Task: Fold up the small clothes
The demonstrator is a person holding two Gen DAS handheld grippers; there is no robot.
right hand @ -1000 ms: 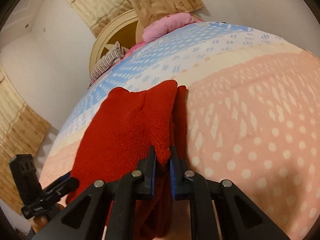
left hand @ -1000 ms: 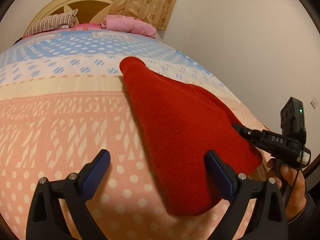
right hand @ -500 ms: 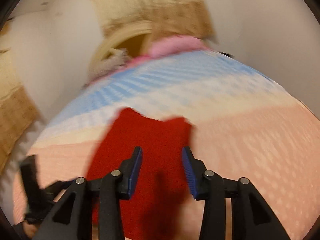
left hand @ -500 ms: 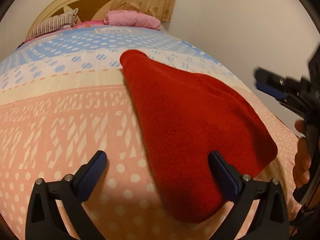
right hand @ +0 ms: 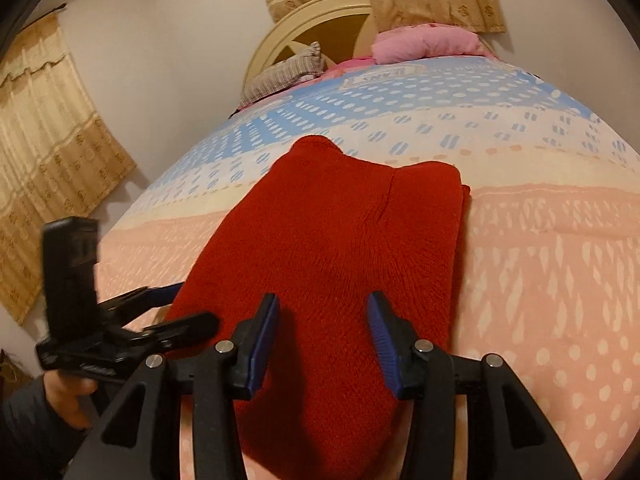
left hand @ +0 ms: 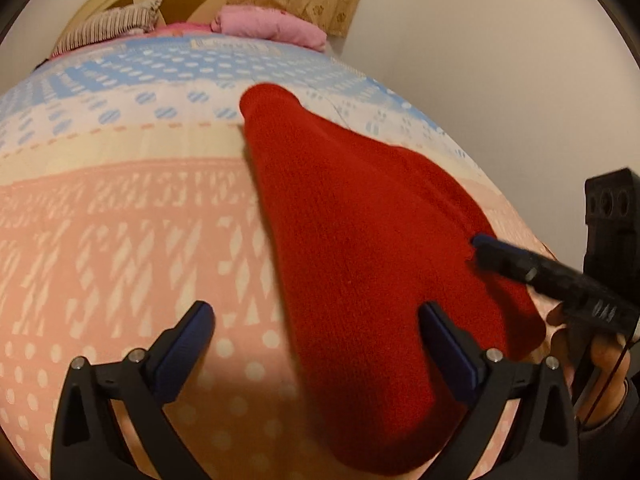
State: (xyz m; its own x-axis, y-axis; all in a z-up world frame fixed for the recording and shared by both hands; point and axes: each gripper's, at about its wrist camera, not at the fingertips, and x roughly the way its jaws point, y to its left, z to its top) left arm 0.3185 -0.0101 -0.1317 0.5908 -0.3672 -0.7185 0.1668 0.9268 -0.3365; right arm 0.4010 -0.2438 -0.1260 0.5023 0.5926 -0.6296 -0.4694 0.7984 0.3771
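Lying flat on the bedspread, the red knit garment sits across the peach band of the cover with its narrow far end reaching the pale dotted stripe; in the right wrist view one side panel is folded over the body, leaving a seam line near the far right corner and a thin sliver of a lower layer showing at that edge. The right gripper hovers over the near part of the cloth with its jaws partly apart and nothing between the pads. The left gripper stands wide open at the garment's near left edge, one pad over bare bedspread and the other over the knit, gripping nothing. As I read it, a lengthwise fold has just been laid and released, so the step in hand is the change of grip between folds. The next move probably calls for both tongs to pinch the near hem, or the far end, and carry it across so the piece halves in length without the folded panel sliding open; the thick knit looks likely to spring back unless pressed down. A second ago the right gripper was clamped on a pinch of the red edge, held up off the bed; now that edge lies flat and the jaws stand clear. Beyond are a striped pillow, a pink bundle and curtains.
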